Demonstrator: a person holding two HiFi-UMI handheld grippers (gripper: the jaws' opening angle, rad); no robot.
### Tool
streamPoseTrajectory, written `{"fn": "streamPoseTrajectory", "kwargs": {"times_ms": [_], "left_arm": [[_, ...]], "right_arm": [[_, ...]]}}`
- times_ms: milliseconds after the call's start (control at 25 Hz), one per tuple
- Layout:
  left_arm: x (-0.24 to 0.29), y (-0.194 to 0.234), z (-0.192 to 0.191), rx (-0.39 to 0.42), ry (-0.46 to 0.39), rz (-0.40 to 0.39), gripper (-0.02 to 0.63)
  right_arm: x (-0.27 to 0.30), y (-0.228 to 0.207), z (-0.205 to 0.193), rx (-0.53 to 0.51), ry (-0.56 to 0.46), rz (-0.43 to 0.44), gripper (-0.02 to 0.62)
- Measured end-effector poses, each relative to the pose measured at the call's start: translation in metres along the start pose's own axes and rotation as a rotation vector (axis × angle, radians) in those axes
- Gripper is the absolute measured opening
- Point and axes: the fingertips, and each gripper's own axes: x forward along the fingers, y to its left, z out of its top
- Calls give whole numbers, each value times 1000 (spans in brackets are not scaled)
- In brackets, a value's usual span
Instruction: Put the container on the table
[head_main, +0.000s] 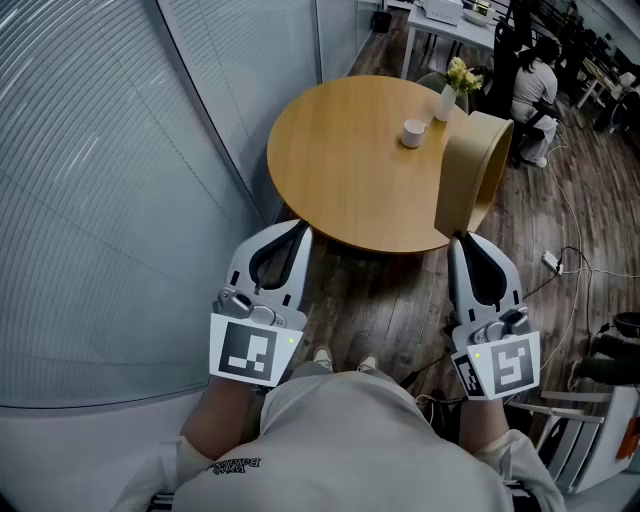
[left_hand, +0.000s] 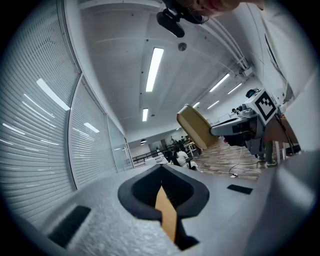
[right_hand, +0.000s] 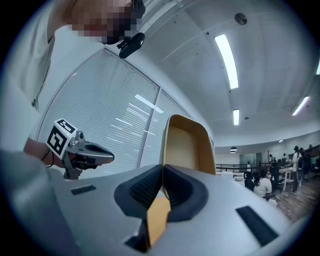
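Nearest to the person, the left gripper (head_main: 298, 232) has its jaws shut together with nothing between them, and it hangs over the floor just short of the table (head_main: 340, 170). The right gripper (head_main: 460, 242) is beside it, and its jaws are pinched tight on one thin wall of the tan container (head_main: 465, 180), right at the rim. So the right gripper is the one that matters here; the left one is well apart from the container. The container sticks out past the fingertips, away from the person, and its long side runs the same way as the jaws. It looks tipped on its side, with its open mouth facing right, away from the middle of the table. It seems to be up in the air at the near right edge of the round table, not sitting on it. To sit flat, it likely needs turning so the mouth faces up. Farther back on the table are a small white cup (head_main: 413, 132) and a vase (head_main: 446, 102) with flowers.
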Motion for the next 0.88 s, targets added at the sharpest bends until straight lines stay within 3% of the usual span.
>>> {"fn": "streamPoseTrajectory", "kwargs": {"times_ms": [880], "left_arm": [[12, -36, -5, 2, 57, 1, 21]], "right_arm": [[-14, -13, -19, 59, 17, 66, 34]]}}
